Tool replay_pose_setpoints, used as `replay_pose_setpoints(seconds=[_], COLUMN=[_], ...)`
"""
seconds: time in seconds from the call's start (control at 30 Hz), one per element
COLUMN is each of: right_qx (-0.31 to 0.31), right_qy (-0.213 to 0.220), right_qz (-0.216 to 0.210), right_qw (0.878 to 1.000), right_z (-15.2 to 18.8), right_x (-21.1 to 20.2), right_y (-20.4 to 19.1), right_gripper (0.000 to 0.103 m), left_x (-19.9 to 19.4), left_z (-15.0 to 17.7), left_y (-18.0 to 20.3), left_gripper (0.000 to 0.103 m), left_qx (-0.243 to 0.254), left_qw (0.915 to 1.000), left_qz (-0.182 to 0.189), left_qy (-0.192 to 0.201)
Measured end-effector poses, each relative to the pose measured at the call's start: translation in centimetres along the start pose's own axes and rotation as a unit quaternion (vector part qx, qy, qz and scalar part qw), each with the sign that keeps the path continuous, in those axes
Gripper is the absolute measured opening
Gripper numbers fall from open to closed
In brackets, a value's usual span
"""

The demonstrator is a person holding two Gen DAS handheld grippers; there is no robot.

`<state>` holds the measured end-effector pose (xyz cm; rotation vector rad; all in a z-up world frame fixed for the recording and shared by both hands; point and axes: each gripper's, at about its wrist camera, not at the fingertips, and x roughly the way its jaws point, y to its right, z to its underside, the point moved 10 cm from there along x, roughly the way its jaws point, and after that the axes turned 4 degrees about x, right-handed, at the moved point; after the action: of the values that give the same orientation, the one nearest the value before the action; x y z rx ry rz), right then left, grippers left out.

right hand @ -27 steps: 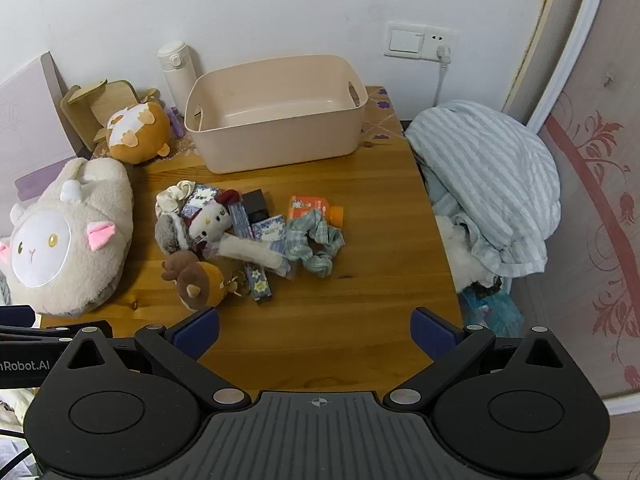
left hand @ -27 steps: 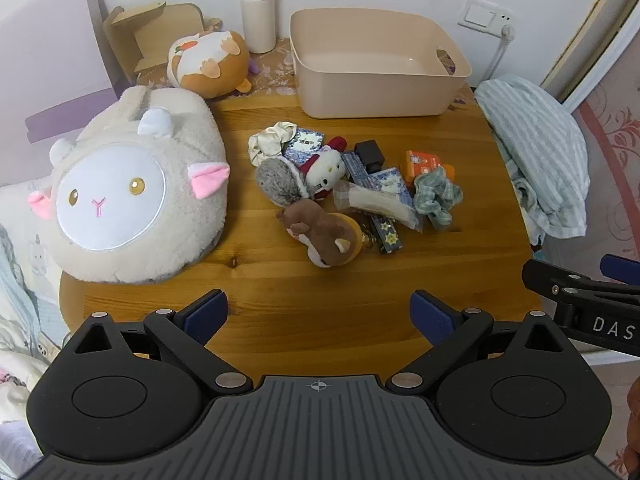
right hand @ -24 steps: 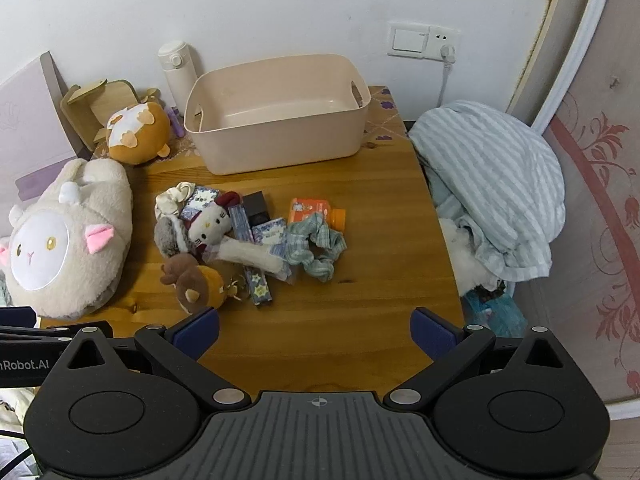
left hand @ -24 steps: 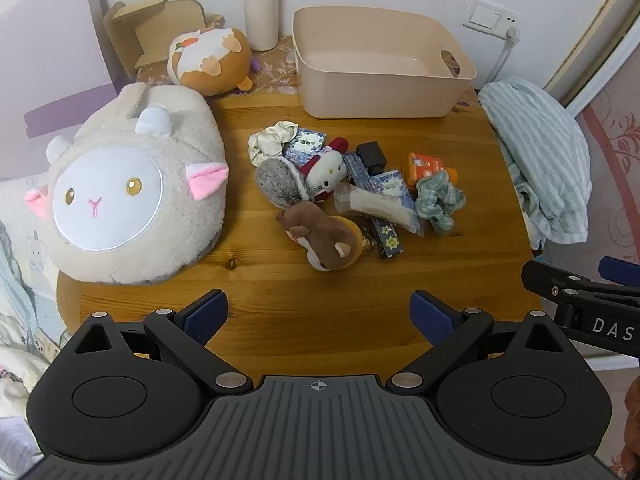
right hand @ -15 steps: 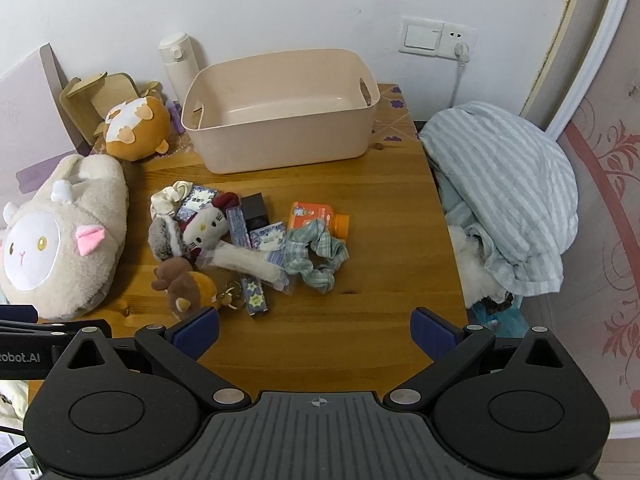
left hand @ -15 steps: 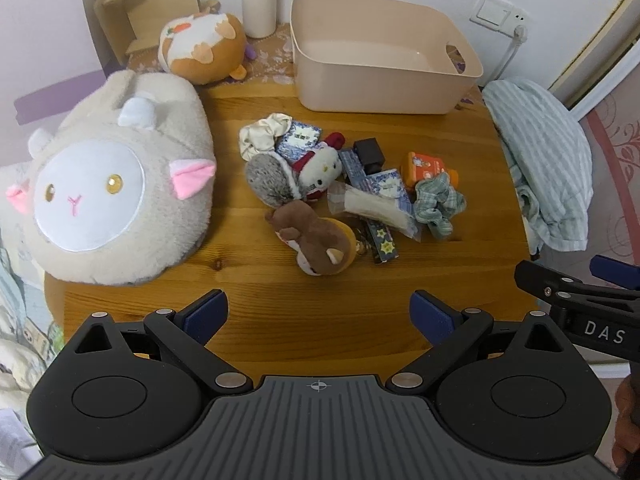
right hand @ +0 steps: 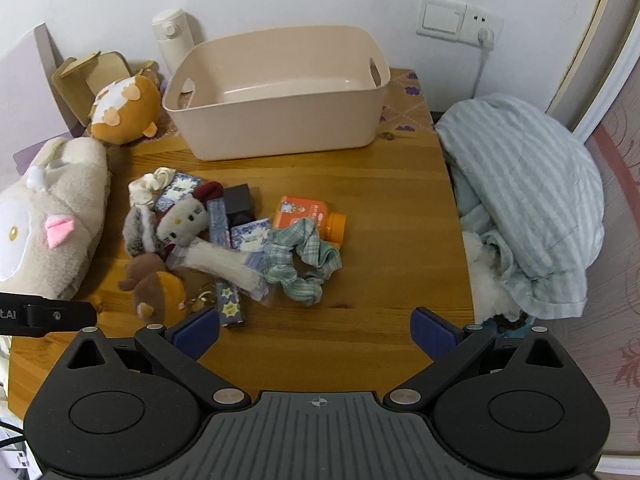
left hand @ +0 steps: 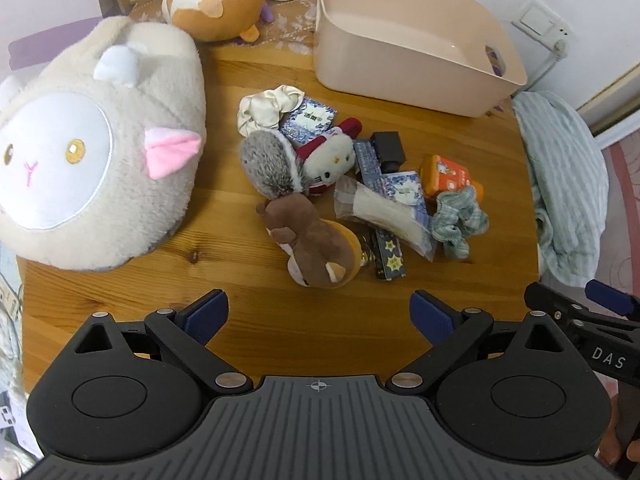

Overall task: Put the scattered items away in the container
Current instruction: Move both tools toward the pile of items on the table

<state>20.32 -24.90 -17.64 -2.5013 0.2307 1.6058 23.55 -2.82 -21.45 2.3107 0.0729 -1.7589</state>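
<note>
We judge this the opening approach; nothing is in the beige plastic tub [right hand: 276,120] yet, at the table's far edge. Left gripper [left hand: 319,316]: jaws spread wide, empty, above the brown plush squirrel [left hand: 312,240]. Right gripper [right hand: 316,332]: jaws spread wide, empty, near the green checked scrunchie [right hand: 304,264]. Next: descend, pinch one item.

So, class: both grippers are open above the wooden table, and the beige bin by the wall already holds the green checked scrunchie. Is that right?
Not quite. The right wrist view shows the beige bin empty; the green checked scrunchie lies on the wooden table. Both grippers, left and right, are open.
</note>
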Motion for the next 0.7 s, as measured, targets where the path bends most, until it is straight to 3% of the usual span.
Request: replay_pose_setpoints(seconds=[0.13, 0.7], right_qx=[0.008, 0.001], right_qy=[-0.011, -0.035], right_qz=[-0.011, -0.02], right_qw=[1.0, 0.999], right_z=[-0.4, -3.1], right_x=[1.9, 8.6], right_y=[0.8, 1.6], right_gripper=[0.097, 0.093], left_x=[1.4, 8.6], left_z=[-0.4, -2.6], left_y=[0.0, -0.4], left_gripper=[0.099, 0.099], left_qx=[-0.009, -0.082], left_qw=[0.9999, 0.9942], left_qz=[-0.003, -0.003], left_qy=[-0.009, -0.07])
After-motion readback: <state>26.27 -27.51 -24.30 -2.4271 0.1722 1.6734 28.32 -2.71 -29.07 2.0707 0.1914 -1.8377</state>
